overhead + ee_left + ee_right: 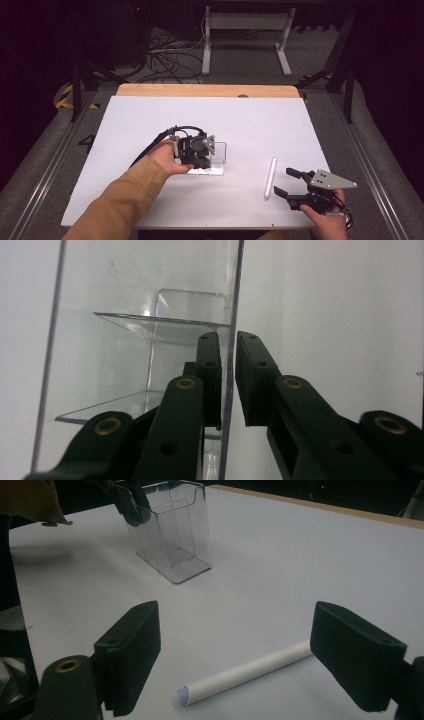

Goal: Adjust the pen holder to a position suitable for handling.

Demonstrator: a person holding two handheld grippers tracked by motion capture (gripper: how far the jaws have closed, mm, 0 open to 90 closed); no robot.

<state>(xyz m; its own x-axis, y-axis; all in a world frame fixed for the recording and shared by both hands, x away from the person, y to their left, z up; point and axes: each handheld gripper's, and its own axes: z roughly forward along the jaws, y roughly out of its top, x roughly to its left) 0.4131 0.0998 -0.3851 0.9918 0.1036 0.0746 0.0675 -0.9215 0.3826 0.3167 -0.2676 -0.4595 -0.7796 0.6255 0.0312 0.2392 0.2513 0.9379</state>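
The left gripper (227,385) straddles one clear wall of the plastic box (216,156) with its jaws narrow; the left pad looks against the wall while a slim gap shows at the right pad, so the hold seems loosened. The right gripper (290,184) waits wide open and empty, just beside the white tube (270,177) on the white table (150,120). If the left hand lifts now, the slick wall could slip out and the box tip or drop.
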